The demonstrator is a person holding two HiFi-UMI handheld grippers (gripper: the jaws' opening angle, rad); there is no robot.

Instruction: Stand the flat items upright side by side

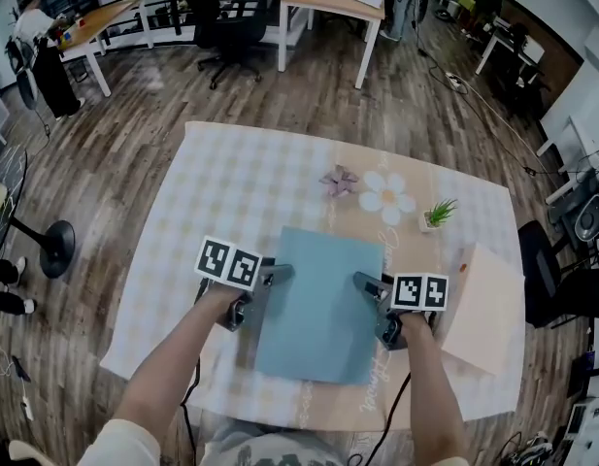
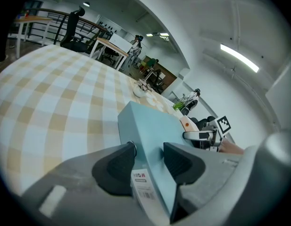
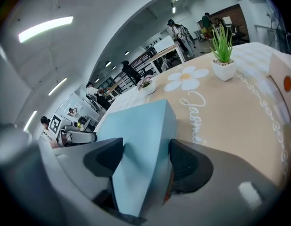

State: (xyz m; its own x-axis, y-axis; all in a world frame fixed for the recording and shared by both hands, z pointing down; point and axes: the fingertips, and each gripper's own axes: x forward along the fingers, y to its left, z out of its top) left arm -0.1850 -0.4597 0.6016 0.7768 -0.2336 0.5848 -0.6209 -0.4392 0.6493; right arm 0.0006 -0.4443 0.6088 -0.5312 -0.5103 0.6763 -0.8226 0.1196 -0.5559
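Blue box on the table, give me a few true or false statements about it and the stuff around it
1. The light blue box is between the jaws of both the left gripper and the right gripper. True.
2. The potted plant stands on top of the light blue box. False: it stands on the checked cloth beyond the box, next to the white flower mat.
3. A peach box lies to the right of the light blue box, held by neither gripper. True.
4. The purple flower lies on the peach box. False: it lies on the cloth beside the white flower mat, well away from that box.
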